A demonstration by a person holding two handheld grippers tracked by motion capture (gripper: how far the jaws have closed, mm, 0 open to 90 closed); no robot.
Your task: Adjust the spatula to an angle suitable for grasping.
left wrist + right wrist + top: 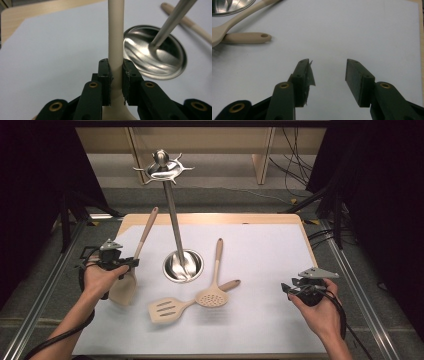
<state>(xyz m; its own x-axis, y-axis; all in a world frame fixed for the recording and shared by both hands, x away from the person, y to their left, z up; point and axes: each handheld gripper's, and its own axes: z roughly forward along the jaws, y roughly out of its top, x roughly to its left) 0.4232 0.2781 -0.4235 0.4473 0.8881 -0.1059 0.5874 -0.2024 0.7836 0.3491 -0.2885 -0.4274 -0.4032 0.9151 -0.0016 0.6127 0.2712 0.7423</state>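
Observation:
My left gripper (131, 263) (116, 75) is shut on the neck of a beige spatula (134, 265) (116, 35), whose blade hangs low by the hand and whose wooden handle points up and away. A steel utensil stand (172, 215) rises from a round base (183, 266) (155, 53) in the middle of the white mat. A slotted turner (172, 307) and a perforated skimmer (215, 280) lie in front of the base. My right gripper (286, 289) (327, 75) is open over bare mat at the right, pointing left toward the turner's handle (247, 38).
The white mat (260, 255) covers a wooden table (210, 217) with metal rails along both sides. The stand's top has hooks (164, 168) high above the table. Cables lie on the floor behind the table.

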